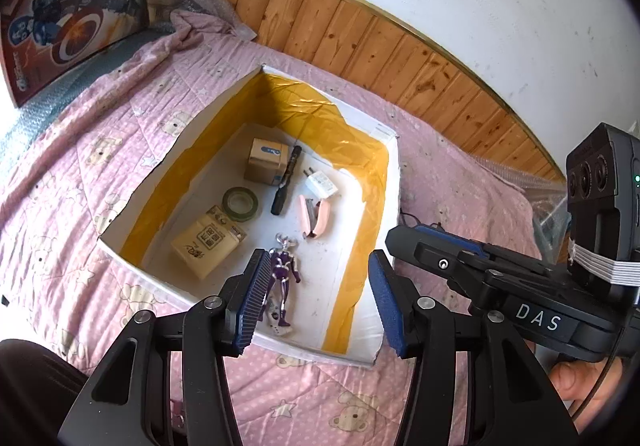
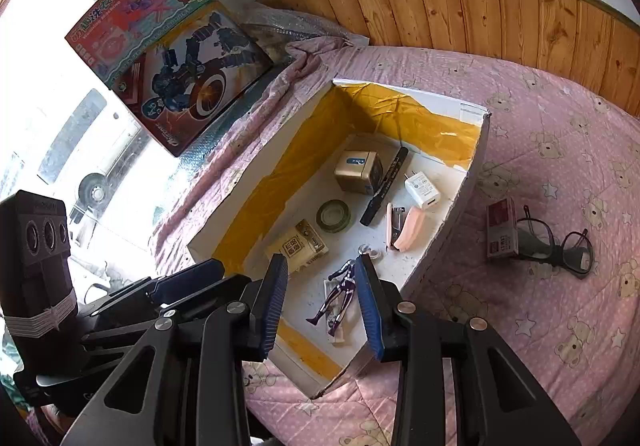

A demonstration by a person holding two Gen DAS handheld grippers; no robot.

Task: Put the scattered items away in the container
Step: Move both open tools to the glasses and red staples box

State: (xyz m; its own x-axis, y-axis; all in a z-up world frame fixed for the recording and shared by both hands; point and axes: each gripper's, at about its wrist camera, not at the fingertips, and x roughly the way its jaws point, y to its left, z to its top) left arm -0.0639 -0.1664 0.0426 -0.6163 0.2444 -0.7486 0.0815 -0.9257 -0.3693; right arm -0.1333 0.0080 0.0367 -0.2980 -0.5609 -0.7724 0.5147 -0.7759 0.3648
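Note:
A white open box lined with yellow tape (image 1: 390, 182) (image 2: 478, 162) sits on the pink bed. Inside lie a purple toy figure (image 1: 282, 278) (image 2: 340, 298), a pink stapler (image 1: 316, 216) (image 2: 404, 226), a white charger (image 1: 322, 184) (image 2: 422, 190), a black pen (image 1: 286, 180) (image 2: 384, 186), a tape roll (image 1: 240, 204) (image 2: 334, 216) and two small cartons (image 1: 208, 242) (image 2: 298, 246). Black glasses (image 2: 556, 246) and a small red-and-white box (image 2: 502, 228) lie on the bed right of the box. My left gripper (image 1: 320, 298) is open and empty above the box's near edge. My right gripper (image 2: 322, 302) is open and empty over the figure.
Two colourful toy boxes (image 2: 176, 46) (image 1: 76, 22) lean at the bed's left end by a window. A wooden wall panel (image 2: 500, 6) runs behind the bed. The pink quilt (image 2: 560, 326) spreads to the right. The right gripper's body (image 1: 520, 278) shows in the left wrist view.

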